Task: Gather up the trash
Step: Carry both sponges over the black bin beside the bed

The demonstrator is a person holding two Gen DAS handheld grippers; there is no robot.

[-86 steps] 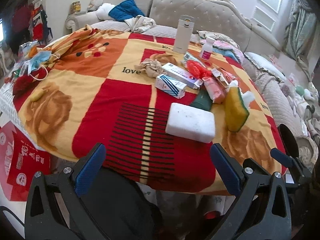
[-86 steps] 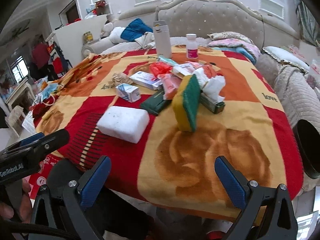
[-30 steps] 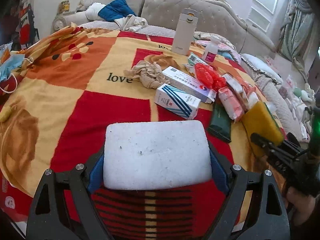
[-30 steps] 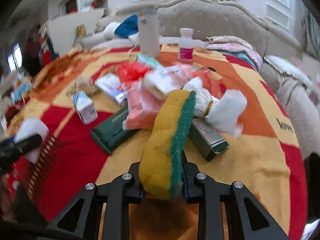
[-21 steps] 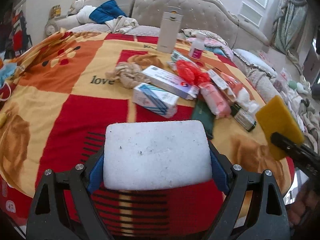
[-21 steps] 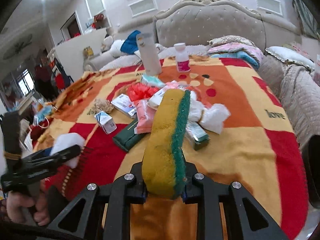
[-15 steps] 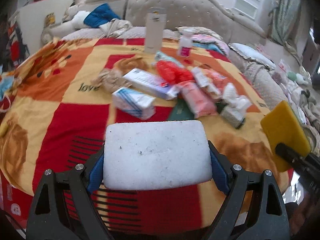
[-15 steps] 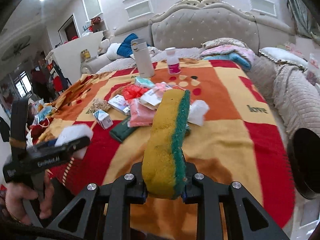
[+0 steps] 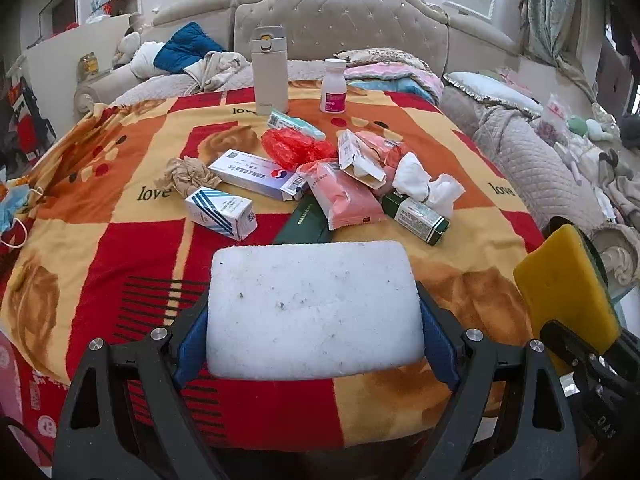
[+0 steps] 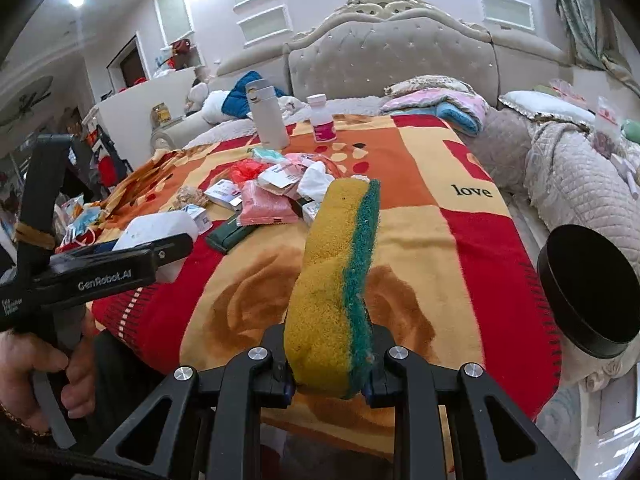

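Observation:
My left gripper (image 9: 314, 344) is shut on a white foam block (image 9: 314, 308) and holds it above the near edge of the blanket-covered table (image 9: 120, 248). My right gripper (image 10: 328, 380) is shut on a yellow and green sponge (image 10: 336, 276), held upright above the table's near right part; the sponge also shows at the right of the left wrist view (image 9: 560, 284). A heap of trash lies mid-table: a blue-striped box (image 9: 220, 213), a long white box (image 9: 260, 174), a red bag (image 9: 296, 145), a pink packet (image 9: 344, 199), white tissue (image 9: 424, 185) and a green box (image 9: 416, 218).
A tall beige flask (image 9: 269, 72) and a white pill bottle (image 9: 333, 86) stand at the table's far edge. A black round bin (image 10: 588, 292) sits low at the right of the table. A tufted sofa (image 9: 340, 28) runs behind. Face masks (image 9: 12, 208) lie at the left edge.
Both grippers came in, shut on the foam block and the sponge, then lifted them and drew back towards me. The sponge has moved right, away from the heap.

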